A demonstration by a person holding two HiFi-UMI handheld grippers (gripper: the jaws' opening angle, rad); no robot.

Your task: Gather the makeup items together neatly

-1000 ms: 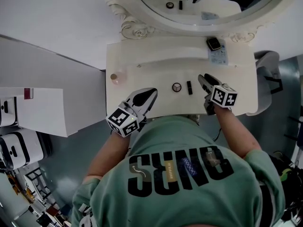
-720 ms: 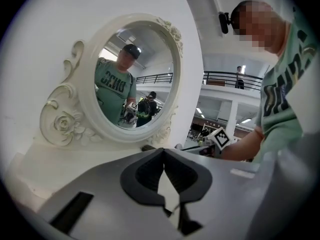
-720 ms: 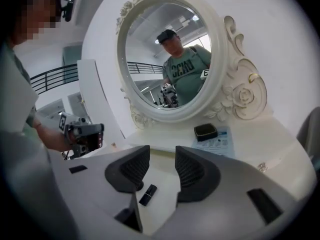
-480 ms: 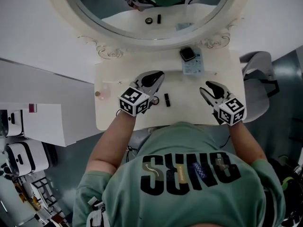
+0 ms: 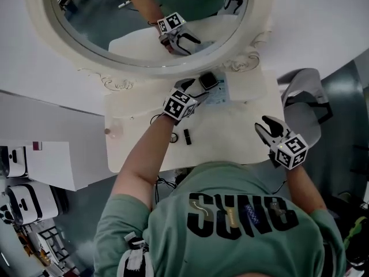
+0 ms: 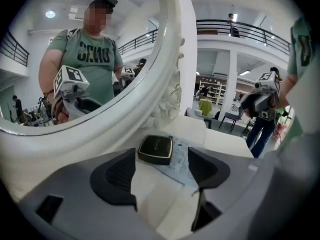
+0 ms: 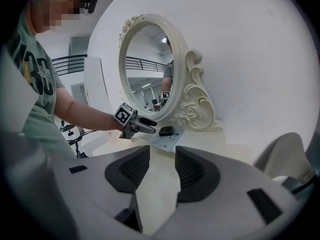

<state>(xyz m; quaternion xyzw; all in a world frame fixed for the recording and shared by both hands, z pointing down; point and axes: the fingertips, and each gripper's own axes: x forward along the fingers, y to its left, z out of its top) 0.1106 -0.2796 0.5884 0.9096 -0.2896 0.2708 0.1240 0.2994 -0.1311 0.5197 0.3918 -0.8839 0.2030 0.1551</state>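
Left gripper: jaws have just been opened wide, nothing pinched. Black square gold-rimmed compact is seen just beyond them at 12 o'clock, lying on a printed paper leaflet. Small black lipstick tube is located at its 6 o'clock on the cream vanity table. Right gripper: jaws partly spread, empty.

The table is seen steeply from overhead. The compact is viewed closely along the left claw, distantly along the right claw.
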